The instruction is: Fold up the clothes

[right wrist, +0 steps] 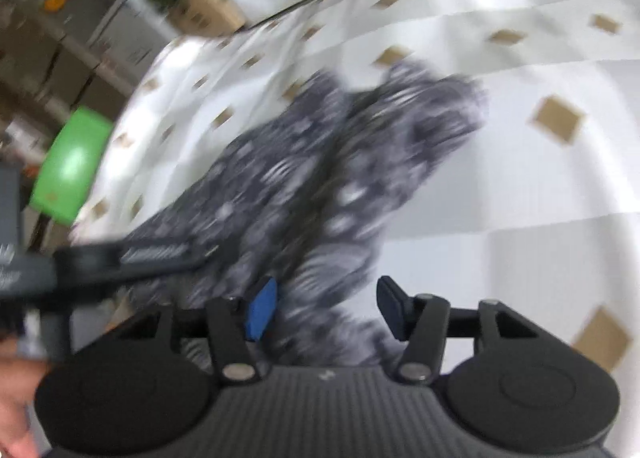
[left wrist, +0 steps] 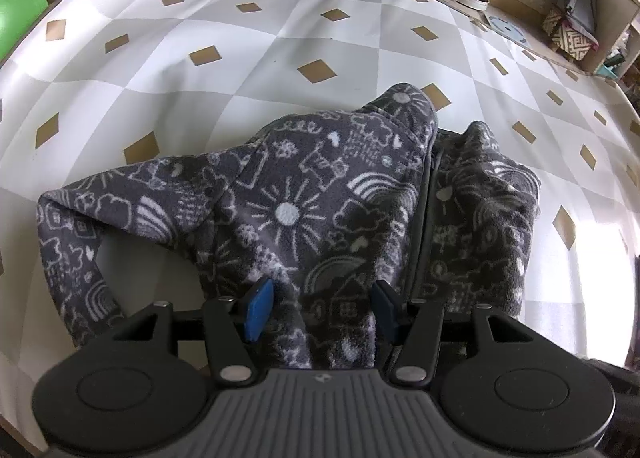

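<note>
The garment is a dark grey fleece jacket (left wrist: 320, 193) printed with white line drawings of suns, rainbows, clouds and houses; it lies bunched on the tabletop (left wrist: 240, 37), which carries a covering of white and grey checks with tan diamonds; a zip line runs down the jacket's front, and a sleeve (left wrist: 76, 242) extends to the left in the left wrist view and bends back toward the camera. The left hand-held gripper (left wrist: 322, 308) points steeply down over the near edge of the jacket; its blue pads stand apart with a raised fold of fleece between them; whether the pads press on that fold cannot be told. The right wrist view is blurred by motion; the right hand-held gripper (right wrist: 326, 308) stands spread, with fleece of the jacket (right wrist: 320, 177) lying between and beneath its pads; the right-hand pad stands clear of the cloth. The left hand-held gripper's body enters the right wrist view from the left edge, over the jacket; part of a hand (right wrist: 16, 398) shows at the lower left corner; a green object (right wrist: 70, 165) stands beyond the tabletop's left edge.
</note>
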A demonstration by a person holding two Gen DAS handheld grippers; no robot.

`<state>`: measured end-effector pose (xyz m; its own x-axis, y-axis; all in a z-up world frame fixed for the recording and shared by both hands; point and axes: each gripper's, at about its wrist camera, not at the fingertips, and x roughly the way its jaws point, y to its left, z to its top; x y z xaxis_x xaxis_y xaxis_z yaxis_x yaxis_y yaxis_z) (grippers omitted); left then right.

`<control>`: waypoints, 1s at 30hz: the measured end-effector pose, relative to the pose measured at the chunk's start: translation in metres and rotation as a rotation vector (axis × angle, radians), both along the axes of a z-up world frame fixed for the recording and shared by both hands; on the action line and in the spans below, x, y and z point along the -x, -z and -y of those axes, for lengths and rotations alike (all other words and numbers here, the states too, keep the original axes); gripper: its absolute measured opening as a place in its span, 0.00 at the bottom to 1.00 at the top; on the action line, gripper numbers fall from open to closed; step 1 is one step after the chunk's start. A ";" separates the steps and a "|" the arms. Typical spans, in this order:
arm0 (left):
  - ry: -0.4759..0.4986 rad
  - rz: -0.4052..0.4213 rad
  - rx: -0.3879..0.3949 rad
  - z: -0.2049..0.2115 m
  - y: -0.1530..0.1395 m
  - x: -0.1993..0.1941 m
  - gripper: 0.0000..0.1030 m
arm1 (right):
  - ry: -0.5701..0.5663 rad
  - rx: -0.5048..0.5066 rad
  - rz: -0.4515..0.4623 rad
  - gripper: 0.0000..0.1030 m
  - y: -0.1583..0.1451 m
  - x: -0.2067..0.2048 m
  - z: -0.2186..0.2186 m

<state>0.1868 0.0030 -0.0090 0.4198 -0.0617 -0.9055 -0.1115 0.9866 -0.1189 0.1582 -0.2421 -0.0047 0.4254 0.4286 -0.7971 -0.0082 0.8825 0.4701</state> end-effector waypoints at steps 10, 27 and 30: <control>0.020 0.023 0.000 0.006 -0.002 0.002 0.51 | 0.237 0.091 -0.058 0.58 0.018 -0.011 0.046; 0.017 -0.003 -0.026 0.001 0.002 -0.001 0.51 | 0.293 -0.100 -0.060 0.58 0.047 -0.059 0.017; 0.003 -0.022 -0.017 -0.003 0.005 -0.002 0.52 | 0.255 -0.085 -0.059 0.30 0.056 -0.067 0.005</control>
